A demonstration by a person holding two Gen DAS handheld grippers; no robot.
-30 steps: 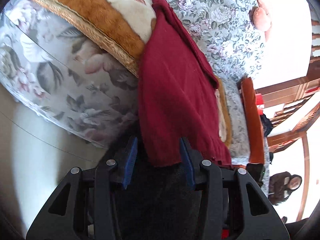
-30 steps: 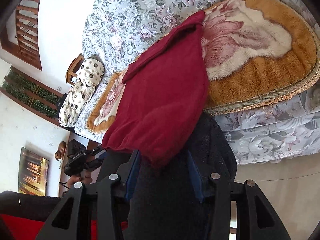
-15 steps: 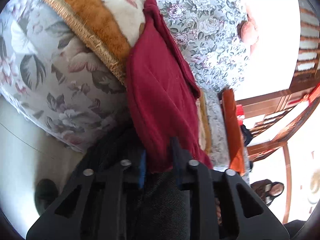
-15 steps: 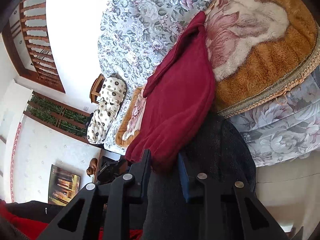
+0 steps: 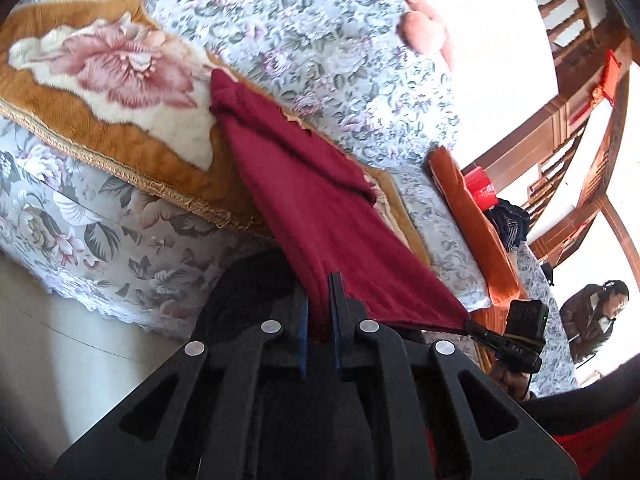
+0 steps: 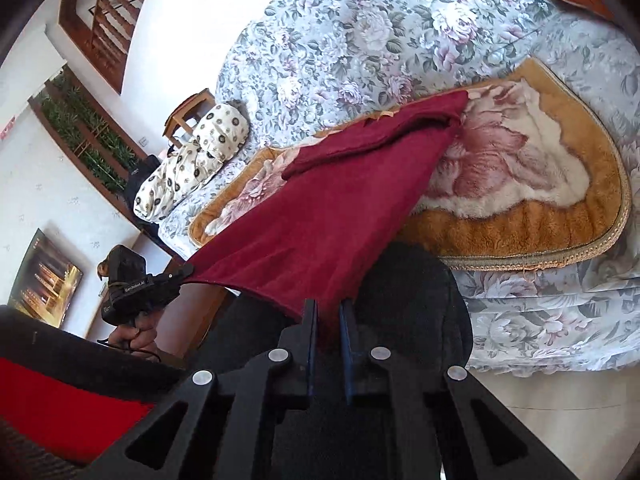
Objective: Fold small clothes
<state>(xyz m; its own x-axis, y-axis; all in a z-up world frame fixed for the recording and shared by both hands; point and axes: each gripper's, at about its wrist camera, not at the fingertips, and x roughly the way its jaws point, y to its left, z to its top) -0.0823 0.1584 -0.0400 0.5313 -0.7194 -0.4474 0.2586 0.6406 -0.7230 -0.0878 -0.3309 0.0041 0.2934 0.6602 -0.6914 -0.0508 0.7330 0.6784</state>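
Observation:
A dark red garment (image 5: 320, 200) lies across the brown flowered seat mat (image 5: 100, 80) on the floral sofa and hangs off its front edge. My left gripper (image 5: 319, 300) is shut on the garment's near hem at one corner. My right gripper (image 6: 328, 320) is shut on the same hem at the other corner; the garment (image 6: 320, 216) stretches taut between them. The right gripper also shows in the left wrist view (image 5: 508, 346), and the left gripper in the right wrist view (image 6: 148, 286). The far part of the garment is folded over itself on the mat.
The floral sofa back (image 5: 320, 40) rises behind. A dotted white cushion (image 6: 192, 160) lies at one end, an orange cushion (image 5: 472, 220) at the other. The person's dark trouser legs (image 6: 400, 288) are under the hem. A seated person (image 5: 592, 316) is far off.
Both grippers have gone from open around the hem to shut on it. They have pulled apart and lifted, stretching the hem taut between them.

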